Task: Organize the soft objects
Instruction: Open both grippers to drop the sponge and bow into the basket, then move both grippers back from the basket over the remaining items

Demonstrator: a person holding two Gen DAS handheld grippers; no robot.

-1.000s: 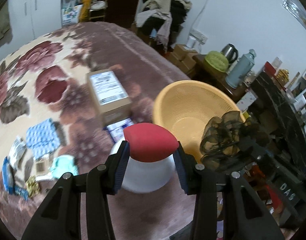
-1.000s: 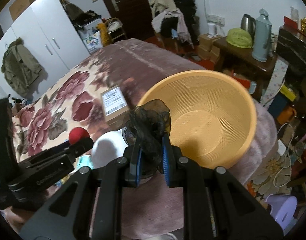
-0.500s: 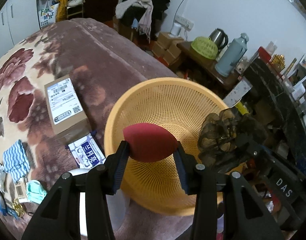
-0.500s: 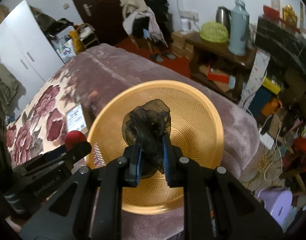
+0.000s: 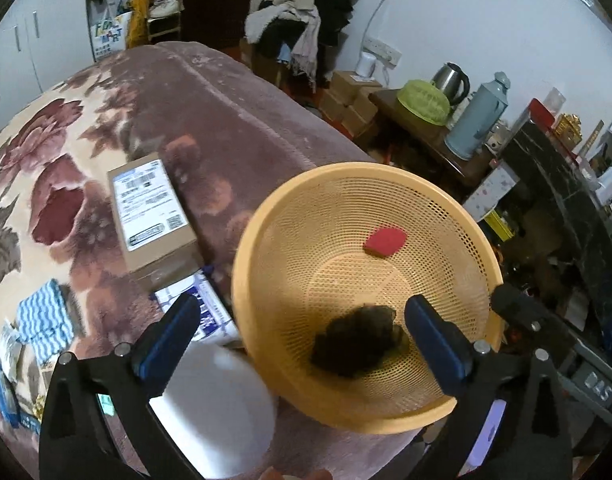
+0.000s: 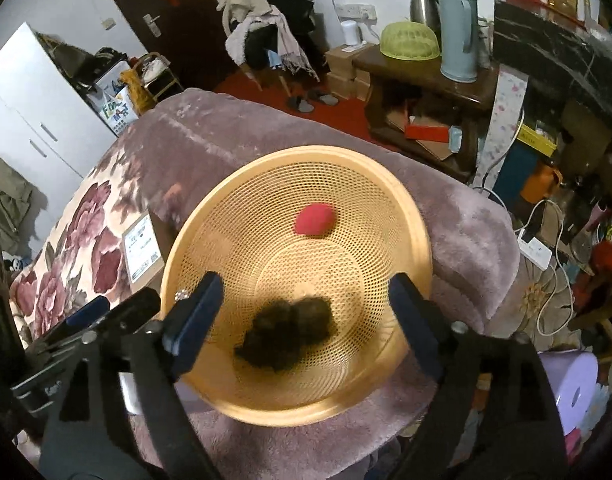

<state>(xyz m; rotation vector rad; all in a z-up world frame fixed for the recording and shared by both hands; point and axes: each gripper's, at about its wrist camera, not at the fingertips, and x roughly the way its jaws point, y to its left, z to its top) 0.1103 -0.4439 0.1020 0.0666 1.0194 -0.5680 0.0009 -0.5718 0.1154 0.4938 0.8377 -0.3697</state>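
- Left wrist view, nearest first: the left gripper (image 5: 302, 332) hangs with its blue-padded fingers spread wide and nothing between them.
- Just below its left finger sits a white rounded object (image 5: 214, 404), too close to the lens to identify.
- Between and under the fingers lies the dark mesh scrunchie (image 5: 356, 346), resting on the near inner slope of the yellow basket (image 5: 242, 280).
- Farther ahead, on the basket's far inner wall, lies the red sponge (image 5: 385, 242), well apart from the scrunchie.
- Left of the gripper, beside the basket, a cardboard box (image 5: 152, 212) with a printed label sits on the floral blanket (image 5: 46, 152); a blue-striped cloth (image 5: 46, 316) lies farther left.
- Right wrist view: the right gripper (image 6: 306, 312) is likewise spread wide and empty, poised above the basket (image 6: 418, 240).
- The scrunchie (image 6: 290, 332) lies directly between its fingers, the sponge (image 6: 315, 220) beyond it toward the far rim.
- The other gripper's tip (image 6: 106, 312) shows to its left.
- Far ahead, a green bowl (image 6: 410, 42) and a grey thermos (image 6: 460, 28) stand on a dark wooden table (image 6: 426, 76).
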